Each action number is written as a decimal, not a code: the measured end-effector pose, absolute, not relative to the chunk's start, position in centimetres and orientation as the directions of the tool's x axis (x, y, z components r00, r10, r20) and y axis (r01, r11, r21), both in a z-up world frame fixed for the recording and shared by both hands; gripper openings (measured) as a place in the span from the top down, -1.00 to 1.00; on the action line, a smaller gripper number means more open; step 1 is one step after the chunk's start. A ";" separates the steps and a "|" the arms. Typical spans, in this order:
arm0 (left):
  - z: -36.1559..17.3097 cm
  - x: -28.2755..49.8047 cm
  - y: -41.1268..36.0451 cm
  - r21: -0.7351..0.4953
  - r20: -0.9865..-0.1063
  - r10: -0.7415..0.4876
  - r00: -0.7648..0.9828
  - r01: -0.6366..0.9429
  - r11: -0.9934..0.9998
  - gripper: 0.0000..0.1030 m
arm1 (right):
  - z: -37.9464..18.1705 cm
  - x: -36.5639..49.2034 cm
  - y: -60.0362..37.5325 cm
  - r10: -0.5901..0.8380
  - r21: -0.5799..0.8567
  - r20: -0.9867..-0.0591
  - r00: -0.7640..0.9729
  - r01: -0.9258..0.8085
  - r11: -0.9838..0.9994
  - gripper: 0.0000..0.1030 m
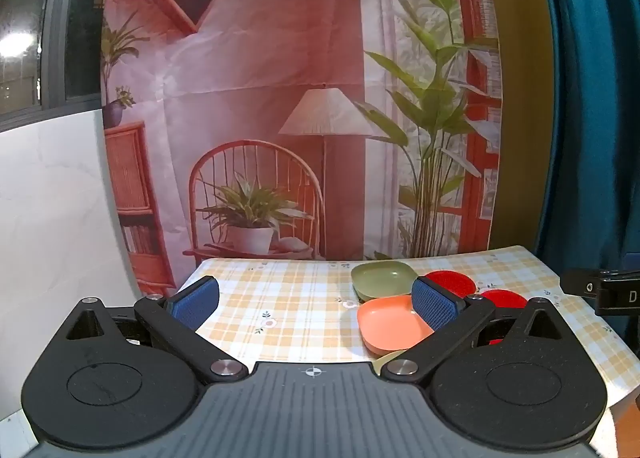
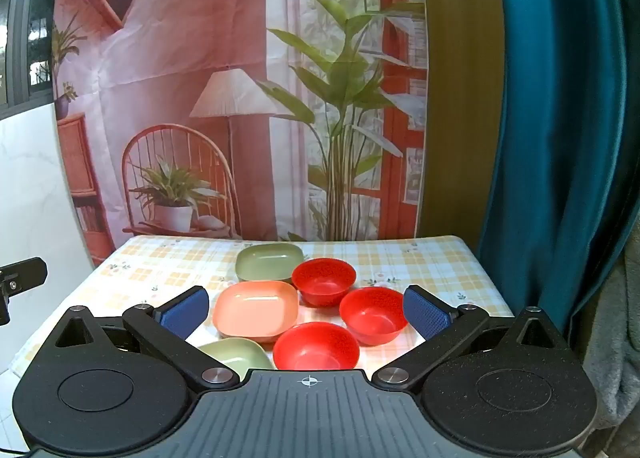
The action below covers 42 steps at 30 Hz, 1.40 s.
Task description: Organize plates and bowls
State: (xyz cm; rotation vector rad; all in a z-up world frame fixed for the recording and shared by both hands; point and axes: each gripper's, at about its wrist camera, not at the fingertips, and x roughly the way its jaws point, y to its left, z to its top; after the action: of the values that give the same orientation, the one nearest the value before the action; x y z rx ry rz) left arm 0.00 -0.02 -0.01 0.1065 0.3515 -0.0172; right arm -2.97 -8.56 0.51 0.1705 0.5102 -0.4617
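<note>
Checked tablecloth (image 2: 420, 258) under clustered dishes: green plates (image 2: 269, 261), orange plate (image 2: 256, 310), three red bowls (image 2: 323, 281) touching; left gripper (image 1: 316, 300) and right gripper (image 2: 306, 312) spread wide, holding nothing, hovering nearside.

We see three red bowls (image 2: 324, 282) (image 2: 374, 314) (image 2: 316, 346) clustered upright, with the green plates (image 2: 269, 262) (image 2: 236, 356) and the orange plate (image 2: 257, 310) at their nine o'clock.

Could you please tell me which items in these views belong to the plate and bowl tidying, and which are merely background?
For the job: three red bowls, two green square plates, one orange square plate.

Background: checked tablecloth, printed wall hanging, teal curtain.
</note>
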 end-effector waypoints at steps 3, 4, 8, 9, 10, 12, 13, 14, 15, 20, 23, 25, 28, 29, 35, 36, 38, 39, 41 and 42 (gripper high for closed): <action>0.0 0.1 -0.1 0.098 -0.343 0.005 0.939 0.031 0.995 -1.00 | 0.5 -3.0 -8.6 -0.380 0.048 -0.504 0.776 0.465 0.884 -0.99; 0.0 0.1 -0.1 0.097 -0.343 0.006 0.939 0.029 0.995 -1.00 | 0.5 -3.0 -8.6 -0.380 0.050 -0.503 0.776 0.465 0.884 -0.99; 0.1 -0.2 -0.4 0.092 -0.340 0.006 0.941 0.027 0.995 -1.00 | 0.5 -3.1 -8.6 -0.379 0.052 -0.503 0.777 0.465 0.884 -0.99; 0.2 -0.1 -0.2 0.090 -0.341 0.005 0.940 0.027 0.996 -1.00 | 0.4 -3.1 -8.6 -0.379 0.052 -0.502 0.777 0.465 0.884 -0.99; 0.2 -0.1 -0.2 0.087 -0.343 0.005 0.939 0.026 0.996 -1.00 | 0.4 -3.1 -8.6 -0.379 0.052 -0.502 0.777 0.465 0.884 -0.99; 0.2 -0.1 -0.1 0.083 -0.343 0.006 0.939 0.024 0.996 -1.00 | 0.4 -3.1 -8.6 -0.380 0.052 -0.502 0.777 0.465 0.884 -0.99; 0.2 -0.1 -0.1 0.083 -0.343 0.007 0.939 0.023 0.996 -1.00 | 0.3 -3.1 -8.6 -0.380 0.052 -0.501 0.777 0.465 0.884 -0.99; 0.1 -0.1 0.0 0.081 -0.340 0.009 0.940 0.020 0.997 -1.00 | 0.3 -3.1 -8.6 -0.379 0.052 -0.502 0.777 0.465 0.884 -0.99; 0.1 -0.1 0.0 0.081 -0.340 0.009 0.940 0.020 0.996 -1.00 | 0.3 -3.1 -8.6 -0.379 0.053 -0.502 0.778 0.465 0.884 -0.99; 0.1 -0.1 0.0 0.081 -0.340 0.010 0.941 0.019 0.997 -1.00 | 0.2 -3.2 -8.6 -0.378 0.053 -0.501 0.778 0.464 0.884 -0.99; 0.2 -0.1 0.0 0.080 -0.337 0.010 0.941 0.018 0.997 -1.00 | 0.2 -3.2 -8.6 -0.379 0.054 -0.501 0.778 0.465 0.884 -0.99; 0.2 -0.1 0.1 0.081 -0.337 0.010 0.942 0.018 0.997 -1.00 | 0.2 -3.2 -8.6 -0.379 0.054 -0.500 0.778 0.465 0.884 -0.99; 0.2 -0.1 0.1 0.079 -0.337 0.010 0.941 0.018 0.997 -1.00 | 0.2 -3.3 -8.6 -0.379 0.054 -0.501 0.778 0.465 0.884 -0.99; 0.2 -0.1 0.1 0.079 -0.337 0.010 0.942 0.017 0.997 -1.00 | 0.2 -3.3 -8.6 -0.379 0.054 -0.500 0.779 0.464 0.884 -0.99; 0.2 -0.3 0.1 0.083 -0.329 0.016 0.944 0.012 0.996 -1.00 | 0.2 -3.3 -8.6 -0.379 0.054 -0.500 0.778 0.465 0.884 -0.99; 0.2 -0.3 0.1 0.083 -0.328 0.016 0.944 0.012 0.996 -1.00 | 0.2 -3.3 -8.6 -0.379 0.054 -0.500 0.779 0.465 0.884 -0.99; 0.2 -0.3 0.2 0.083 -0.329 0.016 0.944 0.012 0.996 -1.00 | 0.2 -3.3 -8.6 -0.379 0.054 -0.500 0.779 0.465 0.884 -0.99; 0.2 -0.3 0.1 0.084 -0.329 0.016 0.944 0.012 0.996 -1.00 | 0.2 -3.3 -8.6 -0.379 0.054 -0.499 0.779 0.465 0.884 -0.99; 0.2 -0.3 0.2 0.083 -0.329 0.015 0.944 0.013 0.996 -1.00 | 0.1 -3.3 -8.6 -0.379 0.054 -0.499 0.779 0.465 0.884 -0.99; 0.2 -0.3 0.1 0.084 -0.328 0.016 0.944 0.012 0.996 -1.00 | 0.1 -3.3 -8.6 -0.379 0.055 -0.499 0.779 0.465 0.884 -0.99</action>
State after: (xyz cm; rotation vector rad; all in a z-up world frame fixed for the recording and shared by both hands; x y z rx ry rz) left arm -0.30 0.13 0.20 0.0854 0.3349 0.0018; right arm -3.30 -8.57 0.13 0.1788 0.4996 -0.4588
